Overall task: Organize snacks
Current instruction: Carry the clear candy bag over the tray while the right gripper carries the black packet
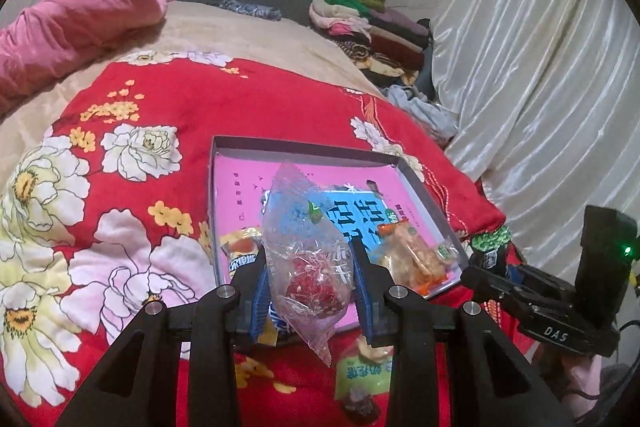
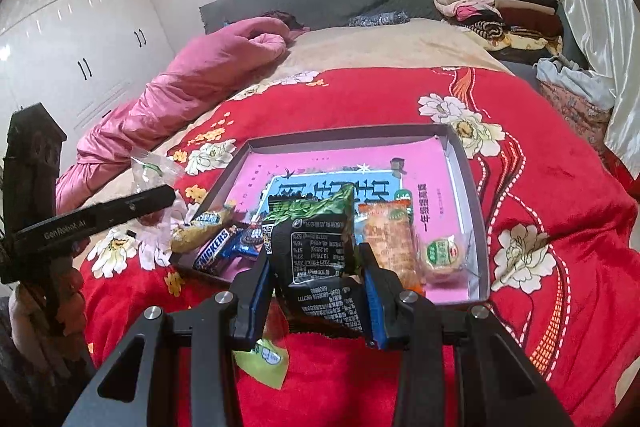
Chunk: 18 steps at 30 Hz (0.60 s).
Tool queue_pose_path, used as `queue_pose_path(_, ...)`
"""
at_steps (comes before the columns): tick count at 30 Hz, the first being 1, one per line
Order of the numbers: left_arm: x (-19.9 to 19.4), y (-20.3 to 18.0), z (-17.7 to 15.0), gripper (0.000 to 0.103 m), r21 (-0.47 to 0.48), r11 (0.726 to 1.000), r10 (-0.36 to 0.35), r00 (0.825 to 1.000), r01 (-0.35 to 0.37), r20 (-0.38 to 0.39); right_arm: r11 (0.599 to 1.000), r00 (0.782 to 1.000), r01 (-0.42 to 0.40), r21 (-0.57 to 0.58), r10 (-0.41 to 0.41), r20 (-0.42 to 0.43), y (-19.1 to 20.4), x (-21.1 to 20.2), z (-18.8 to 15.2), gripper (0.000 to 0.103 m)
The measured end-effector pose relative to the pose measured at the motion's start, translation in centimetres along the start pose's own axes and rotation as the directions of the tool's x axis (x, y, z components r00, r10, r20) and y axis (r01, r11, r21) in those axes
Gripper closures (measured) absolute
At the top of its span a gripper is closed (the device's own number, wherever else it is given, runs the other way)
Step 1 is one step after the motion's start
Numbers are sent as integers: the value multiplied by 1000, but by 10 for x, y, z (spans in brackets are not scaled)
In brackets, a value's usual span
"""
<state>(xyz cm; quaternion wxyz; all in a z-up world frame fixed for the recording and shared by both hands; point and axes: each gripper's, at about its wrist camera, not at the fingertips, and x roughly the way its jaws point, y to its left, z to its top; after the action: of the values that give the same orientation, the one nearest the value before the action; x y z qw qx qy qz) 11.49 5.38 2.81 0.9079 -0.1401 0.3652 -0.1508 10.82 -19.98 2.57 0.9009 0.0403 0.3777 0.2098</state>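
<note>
L gripper (image 1: 312, 279): black w/ blue pads, clamped on clear crinkly plastic bag of red dried bits (image 1: 308, 255); bag held above near edge of box.
R gripper (image 2: 318, 279): same build, clamped on black-and-green foil snack packet (image 2: 316, 247), packet upright, over near edge of box.
Box: shallow grey cardboard box w/ pink printed floor (image 2: 464, 163), sits on bed.
In box, L side: blue Snickers bar (image 2: 214, 251), yellowish wrapped snack (image 2: 200, 229) beside it.
In box, R side: orange-tinted clear pack of biscuits (image 2: 390, 243); small round green-label cake (image 2: 442, 255) just beside it.
Outside box: light green snack pouch (image 1: 362, 371) on blanket, near side, under L gripper.
Bed: red floral fleece blanket (image 2: 540, 187); pink quilt (image 2: 192, 83) far L; folded clothes stack (image 2: 496, 7) by headboard.
</note>
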Motion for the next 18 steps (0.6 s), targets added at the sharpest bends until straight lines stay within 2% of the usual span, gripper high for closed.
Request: queue_pose_path(18,32,-7,-9,67,34,999,-17,999,18,-29,1000,1000,11,-5,-10,25,5,13,17,63)
